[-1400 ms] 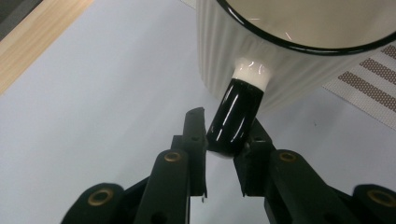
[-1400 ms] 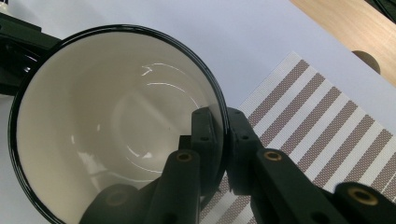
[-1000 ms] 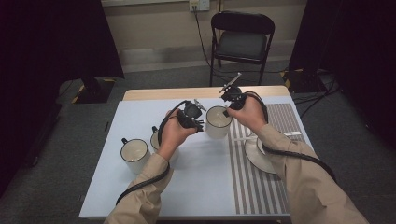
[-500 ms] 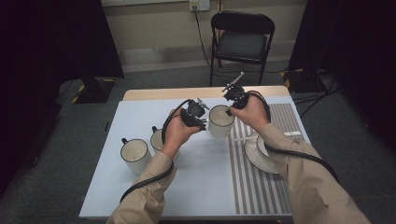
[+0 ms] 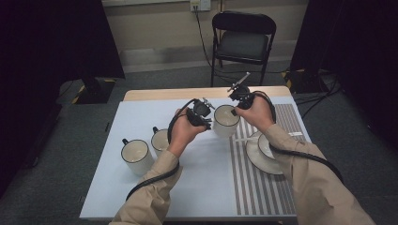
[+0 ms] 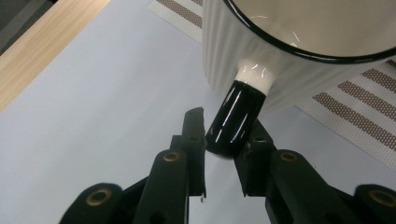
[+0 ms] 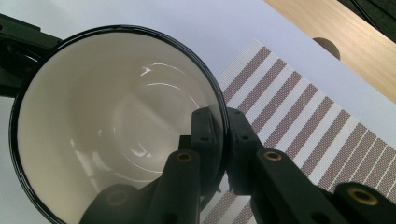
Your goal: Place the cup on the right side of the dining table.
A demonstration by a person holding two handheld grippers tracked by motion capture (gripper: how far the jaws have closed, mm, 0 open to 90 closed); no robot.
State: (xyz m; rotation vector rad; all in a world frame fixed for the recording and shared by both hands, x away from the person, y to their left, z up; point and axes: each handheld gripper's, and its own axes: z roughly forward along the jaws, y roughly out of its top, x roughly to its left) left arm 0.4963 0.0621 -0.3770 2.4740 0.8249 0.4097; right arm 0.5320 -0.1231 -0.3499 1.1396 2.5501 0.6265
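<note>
A white ribbed mug [image 5: 225,123] with a black rim and a black handle hangs between my two grippers over the middle of the table. My left gripper [image 5: 202,116] is shut on the mug's handle [image 6: 233,121], one jaw on each side of it. My right gripper [image 5: 238,99] is shut on the rim at the mug's right, with one jaw inside the cup and one outside, as the right gripper view shows [image 7: 219,114]. The mug's inside [image 7: 107,121] is empty and glossy. Below it lie the white table cover [image 6: 93,121] and the edge of a striped placemat [image 7: 303,121].
Two more white mugs [image 5: 136,156] [image 5: 160,139] stand at the left of the table. A saucer [image 5: 256,157] with a cup on it rests on the striped placemat [image 5: 256,192] at the right. A black folding chair [image 5: 244,42] stands beyond the table's far wooden edge [image 5: 155,93].
Both hands and the mug between them have drifted slightly to the right. The grips on the handle and the rim look the same.
</note>
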